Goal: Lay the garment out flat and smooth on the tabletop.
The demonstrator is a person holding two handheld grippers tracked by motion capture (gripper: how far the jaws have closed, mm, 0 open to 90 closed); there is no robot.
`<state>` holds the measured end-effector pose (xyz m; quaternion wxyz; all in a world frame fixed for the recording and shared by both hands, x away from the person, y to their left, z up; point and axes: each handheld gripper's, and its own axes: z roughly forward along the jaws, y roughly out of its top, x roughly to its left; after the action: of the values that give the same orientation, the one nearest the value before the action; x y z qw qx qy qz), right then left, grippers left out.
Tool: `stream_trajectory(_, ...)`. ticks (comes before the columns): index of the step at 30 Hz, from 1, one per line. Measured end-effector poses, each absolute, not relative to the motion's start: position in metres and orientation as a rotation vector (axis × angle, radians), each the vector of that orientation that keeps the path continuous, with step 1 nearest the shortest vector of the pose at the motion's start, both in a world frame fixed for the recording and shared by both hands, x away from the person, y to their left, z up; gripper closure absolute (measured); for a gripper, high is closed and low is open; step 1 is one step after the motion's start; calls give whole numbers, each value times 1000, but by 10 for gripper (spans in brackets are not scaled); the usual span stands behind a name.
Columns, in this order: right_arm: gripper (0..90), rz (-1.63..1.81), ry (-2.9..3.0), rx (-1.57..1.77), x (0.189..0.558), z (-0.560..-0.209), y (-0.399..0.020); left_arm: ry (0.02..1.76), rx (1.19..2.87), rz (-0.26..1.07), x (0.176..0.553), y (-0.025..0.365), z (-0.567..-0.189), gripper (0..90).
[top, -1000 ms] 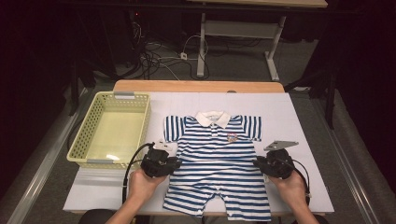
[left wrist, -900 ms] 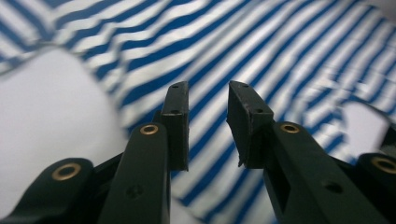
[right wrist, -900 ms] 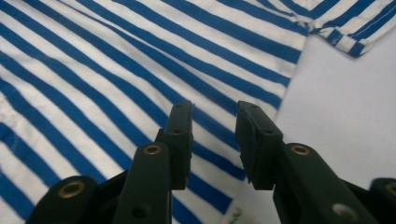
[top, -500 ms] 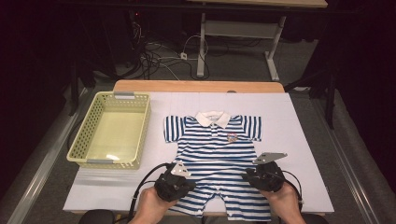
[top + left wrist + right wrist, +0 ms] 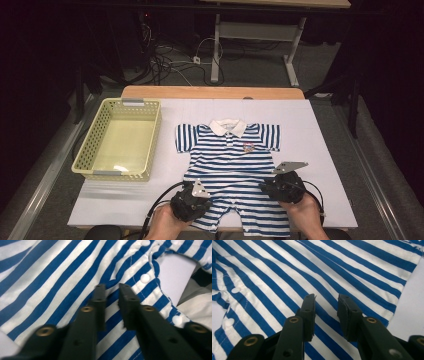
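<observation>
A blue-and-white striped baby romper (image 5: 235, 175) lies flat on the white table (image 5: 330, 150), beside a yellow basket (image 5: 120, 140). The step in hand looks like taking hold of its lower part for a fold. The left gripper (image 5: 112, 290) is clenched, a pinch of striped cloth between its jaws near the leg snaps. The right gripper (image 5: 326, 302) hovers released over the other leg; next it likely needs to pinch there.

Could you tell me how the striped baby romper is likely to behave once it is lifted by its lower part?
The striped romper lies flat as thin cloth, so it will probably droop and fold. It looks light for its size. Pinched by the left tongs, only a fold of fabric may rise first.
</observation>
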<state>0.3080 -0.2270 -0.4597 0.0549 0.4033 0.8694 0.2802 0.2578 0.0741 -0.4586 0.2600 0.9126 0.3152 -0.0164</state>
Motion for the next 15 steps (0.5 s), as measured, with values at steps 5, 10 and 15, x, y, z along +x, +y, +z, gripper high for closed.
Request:
stream_trajectory(5, 677, 849, 2640, 1211, 309, -460, -225, 860, 2485, -106, 258, 74, -455, 876)
stream_trajectory(10, 675, 850, 2634, 1214, 308, -460, -228, 823, 2464, -214, 252, 75, -452, 875)
stream_trajectory(15, 663, 839, 2632, 1212, 307, -459, -229, 847, 2393, -153, 255, 88, -445, 792)
